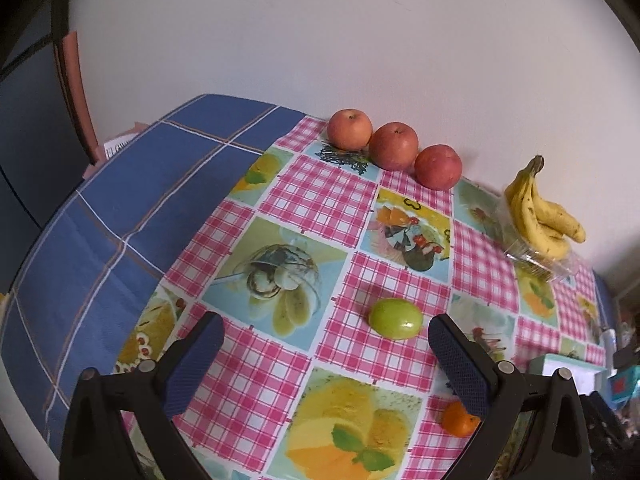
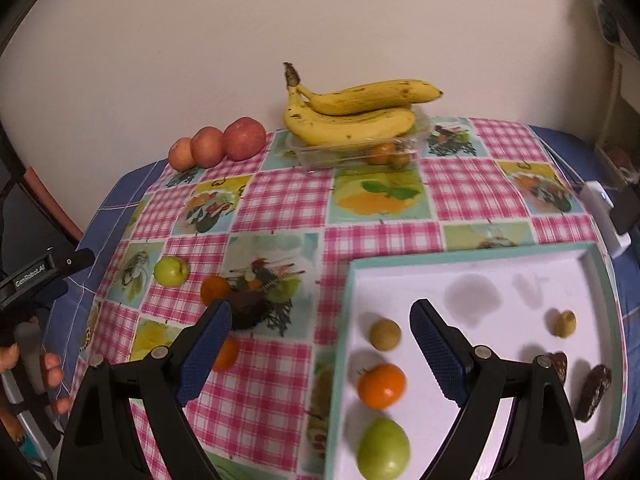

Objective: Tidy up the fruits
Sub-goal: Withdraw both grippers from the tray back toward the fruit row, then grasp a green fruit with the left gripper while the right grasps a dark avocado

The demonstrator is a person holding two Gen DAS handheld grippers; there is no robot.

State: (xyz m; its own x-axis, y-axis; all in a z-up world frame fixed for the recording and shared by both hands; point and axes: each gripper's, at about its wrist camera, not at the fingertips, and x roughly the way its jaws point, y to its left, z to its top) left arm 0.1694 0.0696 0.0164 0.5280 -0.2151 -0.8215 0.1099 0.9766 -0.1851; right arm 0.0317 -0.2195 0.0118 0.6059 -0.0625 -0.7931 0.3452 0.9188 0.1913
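Note:
My left gripper [image 1: 326,338] is open above the patterned tablecloth, a green fruit [image 1: 395,318] lying just beyond its fingertips and a small orange [image 1: 459,419] partly behind its right finger. Three red apples [image 1: 394,146] line the wall, with bananas [image 1: 540,212] to their right. My right gripper [image 2: 320,326] is open and empty over the left edge of a white tray [image 2: 472,264]. In the tray lie a brown round fruit [image 2: 385,334], an orange [image 2: 381,385], a green fruit [image 2: 383,449], a small yellowish fruit [image 2: 565,323] and dark dates [image 2: 594,392]. Loose on the cloth are another green fruit [image 2: 171,271] and two oranges [image 2: 215,289].
The bananas [image 2: 352,112] rest on a clear plastic box [image 2: 320,154] holding small oranges. A white device [image 2: 604,208] sits at the table's right edge. A person's hand [image 2: 48,368] holds the left gripper at the left. A blue checked cloth [image 1: 100,220] covers the table's left side.

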